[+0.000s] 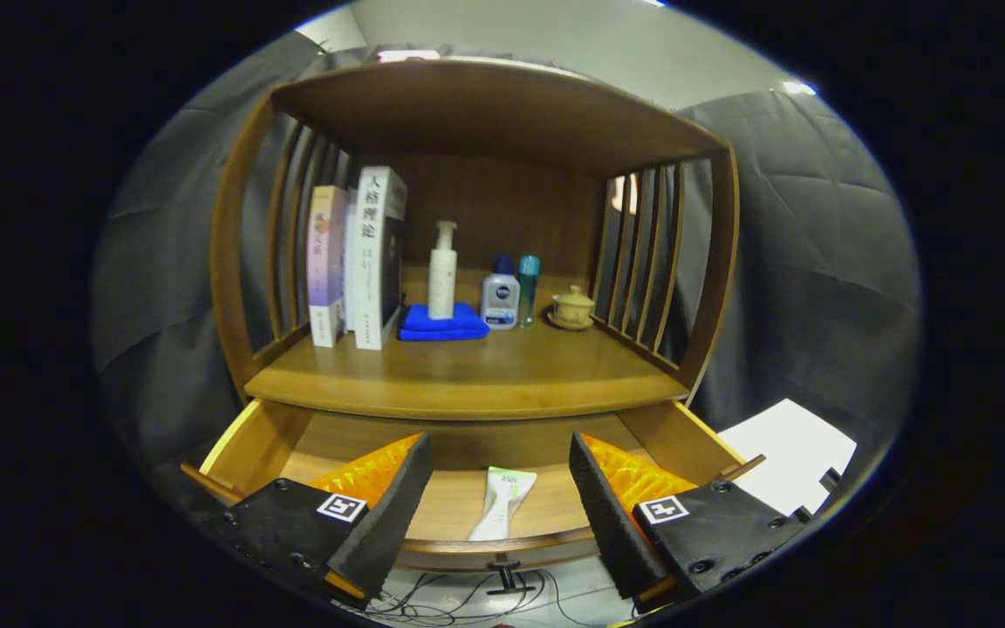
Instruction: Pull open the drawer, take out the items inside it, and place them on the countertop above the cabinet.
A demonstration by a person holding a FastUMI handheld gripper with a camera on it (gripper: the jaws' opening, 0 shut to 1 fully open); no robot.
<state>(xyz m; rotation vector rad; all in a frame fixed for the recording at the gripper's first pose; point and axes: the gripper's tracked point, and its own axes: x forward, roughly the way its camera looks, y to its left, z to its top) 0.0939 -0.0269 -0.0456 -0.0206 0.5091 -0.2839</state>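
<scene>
My tongs are spread wide with nothing between the fingers, and they hang just in front of the drawer, which is pulled open below the wooden cabinet. Inside the drawer a white tube with a green patch near its top lies flat on the wooden bottom, in the gap between my two fingers and a little beyond them, touching neither. The drawer's dark handle sticks out from its front edge, just below the tube. Above the drawer is the counter, its front half bare. Toward its back, on my left, two books stand upright side by side against the slatted side wall. Beside them a folded blue cloth lies flat, with a white pump bottle standing upright on it. Just to the right of the cloth stands a small bottle with a blue cap, then a slim teal bottle right next to it, and a little farther right a lidded tan cup on a saucer. A white sheet lies beyond the right corner of the drawer, outside the cabinet, and some thin cables trail on the floor beneath the drawer front
</scene>
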